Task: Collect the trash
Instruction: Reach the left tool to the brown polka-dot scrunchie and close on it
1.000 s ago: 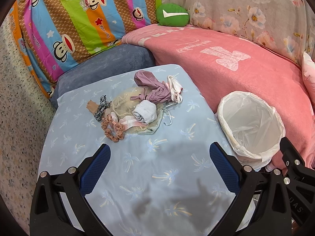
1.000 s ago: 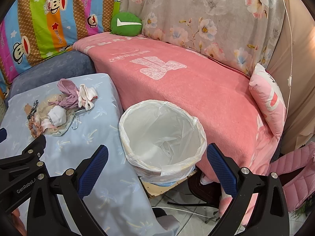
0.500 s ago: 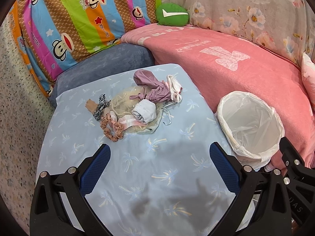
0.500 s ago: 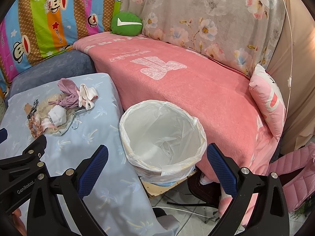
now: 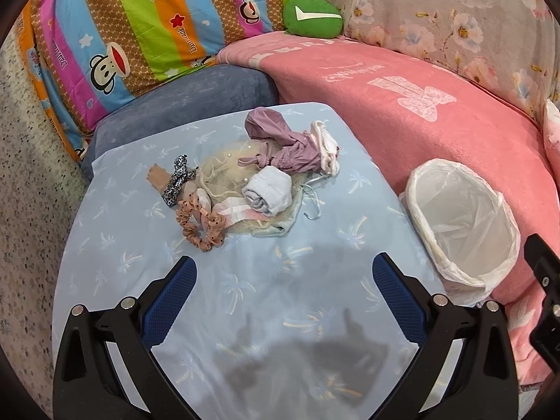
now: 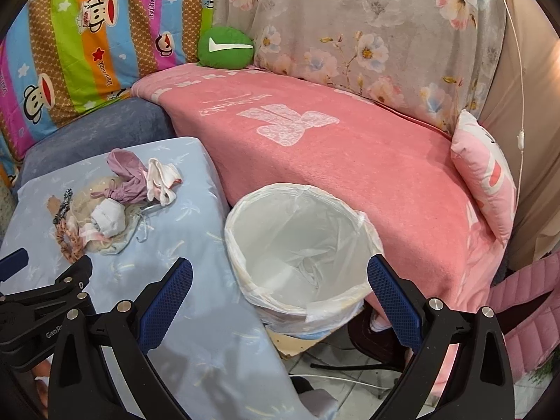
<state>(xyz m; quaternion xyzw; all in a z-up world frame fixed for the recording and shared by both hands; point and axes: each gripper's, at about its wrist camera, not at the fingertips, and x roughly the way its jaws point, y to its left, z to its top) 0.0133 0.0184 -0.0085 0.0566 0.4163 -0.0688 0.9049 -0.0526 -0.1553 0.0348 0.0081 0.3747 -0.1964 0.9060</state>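
A pile of trash lies on the light blue table [image 5: 280, 315]: a rolled white cloth [image 5: 267, 192], a mauve fabric piece [image 5: 280, 143], an orange scrunchie [image 5: 199, 225], a black-and-white scrunchie [image 5: 176, 183] and a beige net. The pile also shows in the right wrist view [image 6: 112, 206]. A white-lined trash bin [image 5: 462, 224] stands right of the table, also in the right wrist view [image 6: 301, 252]. My left gripper [image 5: 283, 269] is open and empty, above the table short of the pile. My right gripper [image 6: 280, 276] is open and empty above the bin.
A pink blanket [image 6: 332, 147] covers the sofa behind the bin. A green cushion [image 5: 313, 17], a striped monkey-print cover [image 5: 122, 35] and a pink pillow [image 6: 486, 175] lie around. A blue-grey cushion [image 5: 196, 98] sits behind the table. Cables lie on the floor [image 6: 332, 371].
My left gripper has shifted slightly, so the pile sits a little further left and up in its view. The right gripper has barely moved.
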